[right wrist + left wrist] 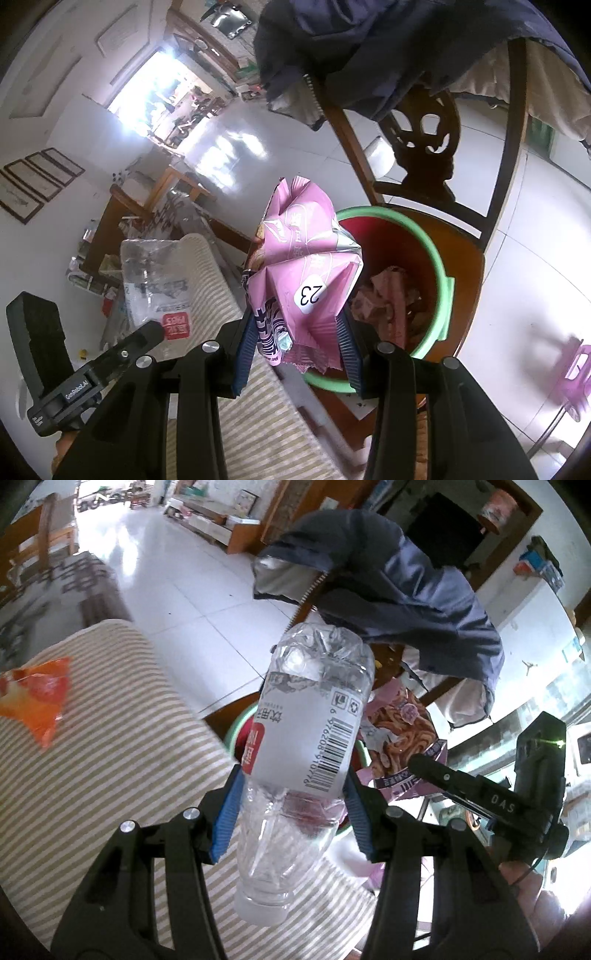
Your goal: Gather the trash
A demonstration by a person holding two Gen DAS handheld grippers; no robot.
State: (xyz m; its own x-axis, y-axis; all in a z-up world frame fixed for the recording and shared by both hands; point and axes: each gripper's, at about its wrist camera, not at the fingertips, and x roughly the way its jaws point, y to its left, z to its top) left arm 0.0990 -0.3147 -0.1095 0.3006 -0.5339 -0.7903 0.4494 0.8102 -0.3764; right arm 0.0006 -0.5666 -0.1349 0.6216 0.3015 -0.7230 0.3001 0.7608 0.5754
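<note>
left wrist shows left tool [293, 797] angled down clamping bottle [306, 734]; right tool [299, 332] pinches pink wrapper [303, 266].

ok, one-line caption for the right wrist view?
Right gripper holds a pink wrapper over the green-rimmed bin on a wooden chair.

We see a dark blue jacket with a pale lining [406, 590] draped over the back of a carved dark wooden chair [424, 147]. A beige-and-white striped cloth [110, 775] covers the tabletop in the foreground. The floor is glossy white tile [177, 576], bright with glare. Dark framed pictures [33, 184] hang in a row on the white wall. Low on the floor to the right sits what may be a small purple plastic stool [580, 373], though it is blurred.
</note>
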